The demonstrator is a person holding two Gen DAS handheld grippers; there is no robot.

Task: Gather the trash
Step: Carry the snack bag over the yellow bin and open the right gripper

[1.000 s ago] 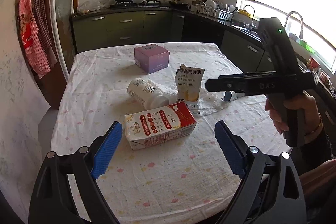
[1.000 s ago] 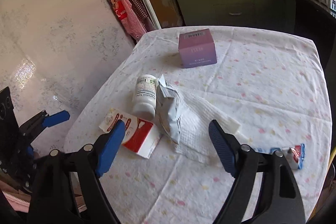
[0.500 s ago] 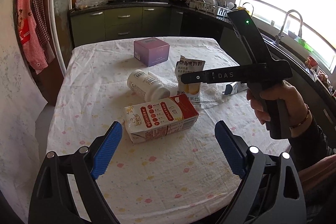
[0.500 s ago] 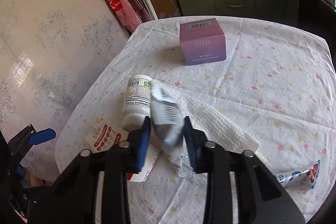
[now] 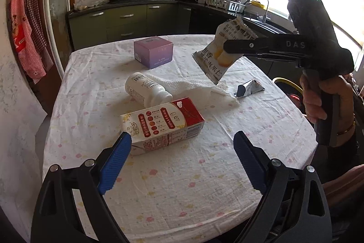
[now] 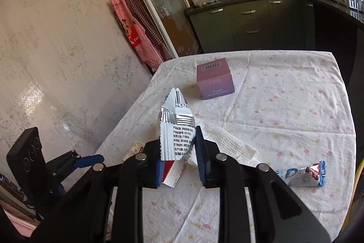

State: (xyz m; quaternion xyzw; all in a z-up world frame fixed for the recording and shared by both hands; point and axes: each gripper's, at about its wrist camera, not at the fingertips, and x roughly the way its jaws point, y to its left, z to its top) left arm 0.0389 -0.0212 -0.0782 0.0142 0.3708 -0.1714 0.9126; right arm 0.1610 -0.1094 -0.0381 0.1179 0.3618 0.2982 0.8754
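Observation:
A white snack packet point(image 5: 213, 58) hangs above the table, and my right gripper point(image 5: 224, 47) is shut on it. In the right wrist view the packet point(image 6: 177, 129) stands up between the blue pads of that gripper point(image 6: 177, 138). My left gripper point(image 5: 180, 140) stands open and empty just in front of a red and white milk carton point(image 5: 162, 122) that lies on its side. A white bottle point(image 5: 147, 89) lies behind the carton. A small crumpled wrapper point(image 5: 249, 88) lies at the right, and it point(image 6: 300, 174) shows in the right wrist view too.
A purple box point(image 5: 153, 54) stands at the far middle of the table point(image 5: 182, 186), which has a flowered white cloth over it. A white knitted cloth point(image 5: 200, 90) lies beside the bottle. Kitchen cabinets and a stove run along the back wall. Aprons hang at the left.
My right gripper closed on the snack packet and lifted it off the table. The left gripper stayed open in about the same place.

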